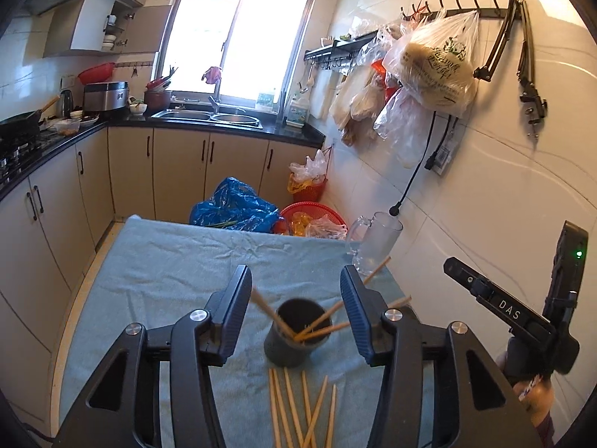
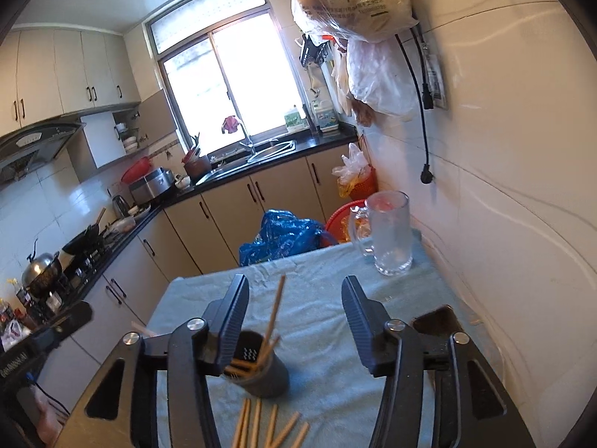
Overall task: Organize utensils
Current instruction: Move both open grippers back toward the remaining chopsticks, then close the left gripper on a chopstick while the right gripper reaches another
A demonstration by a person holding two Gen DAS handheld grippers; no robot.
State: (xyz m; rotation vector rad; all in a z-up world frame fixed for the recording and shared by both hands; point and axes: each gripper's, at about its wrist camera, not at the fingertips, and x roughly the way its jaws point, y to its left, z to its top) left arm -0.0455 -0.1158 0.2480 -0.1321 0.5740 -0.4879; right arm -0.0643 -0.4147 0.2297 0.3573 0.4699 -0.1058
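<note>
A dark grey cup (image 1: 287, 354) (image 2: 270, 380) stands on the table's blue-green cloth (image 1: 168, 261). Several wooden chopsticks (image 1: 321, 326) (image 2: 276, 310) lean out of the cup at different angles. More loose chopsticks (image 1: 298, 410) (image 2: 261, 425) lie fanned on the cloth in front of it. My left gripper (image 1: 296, 276) hovers over the cup, open, with the sticks between its fingers but untouched. My right gripper (image 2: 296, 283) is also open above and right of the cup, holding nothing. Its body shows at the right edge of the left wrist view.
A clear glass mug (image 1: 377, 239) (image 2: 390, 235) stands at the table's far right corner by the tiled wall. A dark flat object (image 2: 436, 321) lies on the table's right side. Beyond the table are a blue plastic bag (image 1: 235, 205), red baskets (image 1: 313, 216) and kitchen cabinets.
</note>
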